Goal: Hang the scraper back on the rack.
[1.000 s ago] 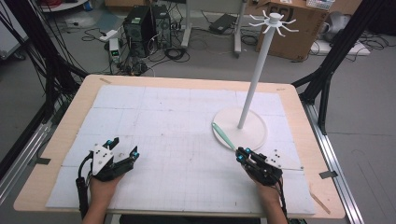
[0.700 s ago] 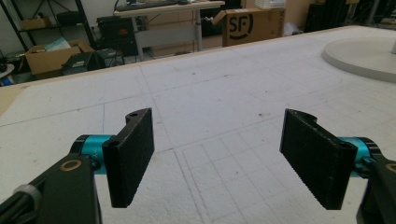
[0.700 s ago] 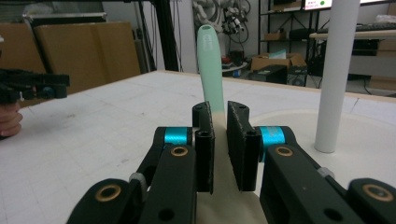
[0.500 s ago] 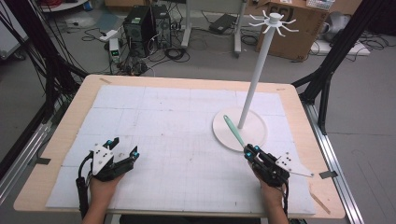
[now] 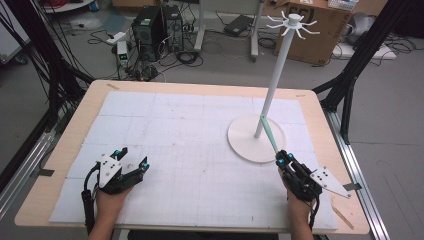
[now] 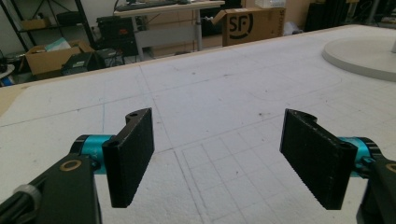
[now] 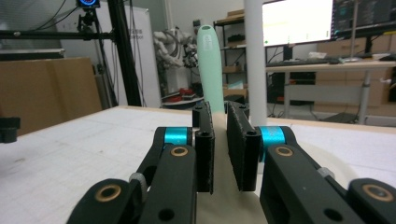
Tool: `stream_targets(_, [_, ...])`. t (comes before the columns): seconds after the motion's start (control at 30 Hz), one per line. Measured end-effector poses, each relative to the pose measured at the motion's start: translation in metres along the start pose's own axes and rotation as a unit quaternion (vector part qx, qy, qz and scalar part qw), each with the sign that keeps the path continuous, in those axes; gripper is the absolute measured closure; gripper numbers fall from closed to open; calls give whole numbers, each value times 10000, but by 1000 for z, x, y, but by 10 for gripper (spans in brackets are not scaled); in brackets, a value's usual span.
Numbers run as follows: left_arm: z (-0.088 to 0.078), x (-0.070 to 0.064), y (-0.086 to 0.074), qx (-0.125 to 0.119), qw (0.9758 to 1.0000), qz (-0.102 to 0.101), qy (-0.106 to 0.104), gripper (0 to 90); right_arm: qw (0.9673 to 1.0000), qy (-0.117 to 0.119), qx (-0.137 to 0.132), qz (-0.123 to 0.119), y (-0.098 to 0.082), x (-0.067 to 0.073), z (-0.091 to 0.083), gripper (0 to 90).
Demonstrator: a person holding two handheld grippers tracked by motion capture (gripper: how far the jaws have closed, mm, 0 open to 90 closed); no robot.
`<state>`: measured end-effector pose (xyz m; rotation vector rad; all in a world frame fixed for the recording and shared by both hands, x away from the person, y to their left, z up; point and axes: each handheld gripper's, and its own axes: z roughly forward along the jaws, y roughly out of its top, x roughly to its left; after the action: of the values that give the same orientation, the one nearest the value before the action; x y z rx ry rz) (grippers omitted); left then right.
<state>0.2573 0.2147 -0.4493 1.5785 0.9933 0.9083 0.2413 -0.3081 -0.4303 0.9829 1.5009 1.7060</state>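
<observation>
A white hanging stand rises from a round base (image 5: 245, 142) at the right of the table, with a tall pole (image 5: 272, 82) and a ring of hooks (image 5: 293, 22) on top. My right gripper (image 5: 281, 157) is shut on a long mint-green utensil (image 5: 268, 132), which slants up toward the foot of the pole. In the right gripper view the utensil (image 7: 210, 65) sticks up from between the closed jaws of the gripper (image 7: 219, 140), just left of the pole (image 7: 255, 60). My left gripper (image 5: 132, 157) rests open on the mat at front left; nothing lies between its jaws (image 6: 219, 158).
A white gridded mat (image 5: 190, 130) covers the wooden table. The stand's base (image 6: 359, 56) shows at the far right in the left gripper view. Black frame legs (image 5: 350, 85) stand beyond the table's right side, and computers and cables lie on the floor behind.
My right gripper has moved right and a little away from me with the green utensil, whose tip now lies by the foot of the pole. The left gripper has stayed still.
</observation>
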Motion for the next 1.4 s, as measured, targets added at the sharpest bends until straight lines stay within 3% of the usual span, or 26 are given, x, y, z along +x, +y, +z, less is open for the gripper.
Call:
stream_targets(0.33, [-1, -1, 0, -60, 10000, 50, -2, 265, 9989, -303, -366, -6, 13, -5, -9, 823])
stream_targets(0.7, [-1, -1, -1, -73, 10000, 50, -6, 265, 9950, -490, -859, -154, 32, -5, -18, 823])
stream_targets(1.4, [-1, -2, 0, -55, 10000, 55, 39, 265, 9897, -633, -1236, -345, 57, 2, -22, 823])
